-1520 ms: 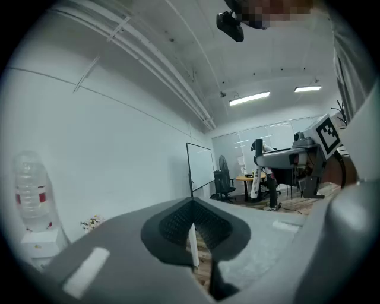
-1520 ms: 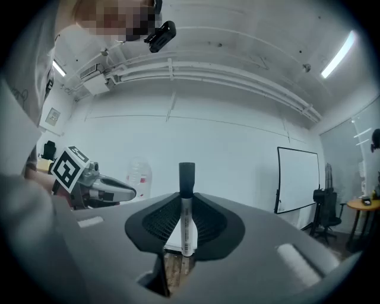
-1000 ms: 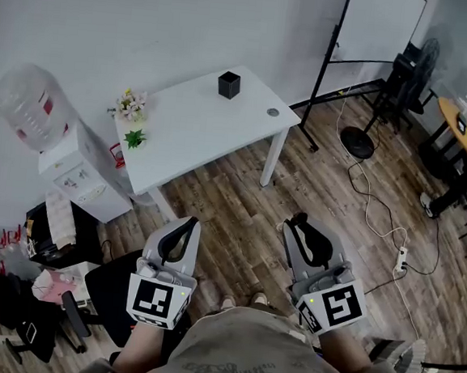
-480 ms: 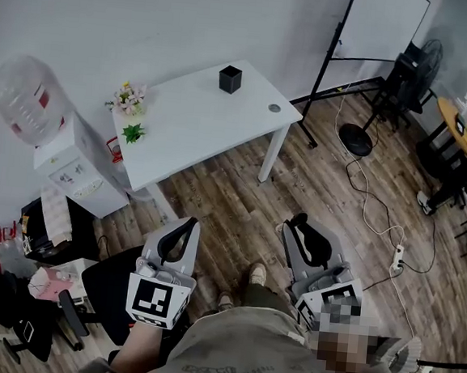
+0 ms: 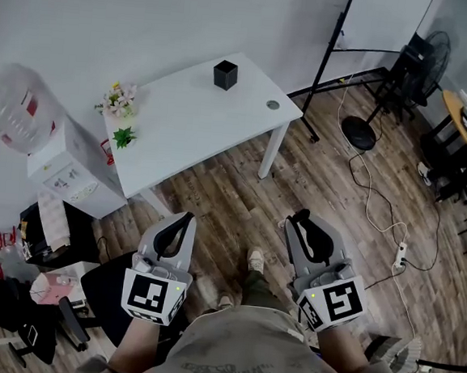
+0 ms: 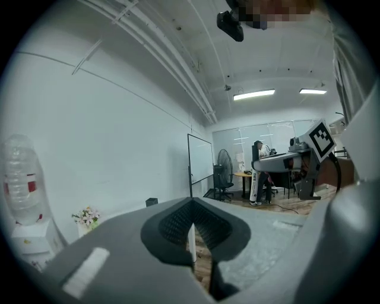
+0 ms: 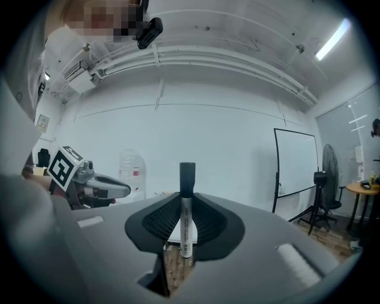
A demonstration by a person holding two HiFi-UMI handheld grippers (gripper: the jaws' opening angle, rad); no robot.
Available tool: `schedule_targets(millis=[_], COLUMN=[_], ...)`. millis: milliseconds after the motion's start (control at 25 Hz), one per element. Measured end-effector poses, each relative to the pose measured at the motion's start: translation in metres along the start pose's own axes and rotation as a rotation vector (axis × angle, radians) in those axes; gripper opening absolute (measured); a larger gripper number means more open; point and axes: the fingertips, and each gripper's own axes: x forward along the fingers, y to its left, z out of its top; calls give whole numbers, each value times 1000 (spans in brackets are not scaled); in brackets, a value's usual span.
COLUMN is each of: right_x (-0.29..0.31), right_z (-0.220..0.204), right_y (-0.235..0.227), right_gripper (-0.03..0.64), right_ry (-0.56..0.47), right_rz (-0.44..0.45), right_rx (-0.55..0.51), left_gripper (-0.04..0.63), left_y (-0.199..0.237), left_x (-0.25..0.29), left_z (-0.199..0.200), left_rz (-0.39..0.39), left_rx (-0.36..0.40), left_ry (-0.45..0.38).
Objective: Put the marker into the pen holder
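Observation:
The black square pen holder (image 5: 225, 74) stands near the far edge of the white table (image 5: 190, 129), far ahead of both grippers; it shows small in the left gripper view (image 6: 151, 202). My right gripper (image 5: 309, 236) is shut on a silver marker with a black cap (image 7: 186, 209), which stands upright between the jaws of that gripper (image 7: 186, 199). My left gripper (image 5: 174, 235) is held level with it at the left and is shut with nothing in it (image 6: 191, 208). Both are over the wooden floor, close to the person's body.
On the table are a flower pot (image 5: 119, 98), a small green plant (image 5: 125, 137) and a round disc (image 5: 272, 105). A water dispenser (image 5: 35, 136) stands left of it, a whiteboard stand (image 5: 330, 56) and fan (image 5: 357, 136) to the right. Cables (image 5: 378, 206) cross the floor.
A shoe has stepped forward between the grippers and the view has shifted a little. The left gripper sits slightly lower and further left. Both stay shut, the marker still in the right one.

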Motion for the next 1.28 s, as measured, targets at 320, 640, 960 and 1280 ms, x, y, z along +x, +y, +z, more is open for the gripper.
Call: schedule_targets(millis=[320,640,960,1280], right_x=[54,114,159,187], right_z=[7,10,7,-1], right_y=[-63,-133,-194,-230], right_gripper=[91,91,91,91], right_ry=[-13,-20,-28,-18], right_rz=[24,78,134,163], right_rx=[12,29,29,64], left_gripper=[1,0,0,2], left_y=[16,32,36,35], left_x=[81,162,235,276], left_z=[16,39,40,40], left_rz=[9,59,96,99], left_rx=[23,37,61,26], left_ry=[-5,5,23,52])
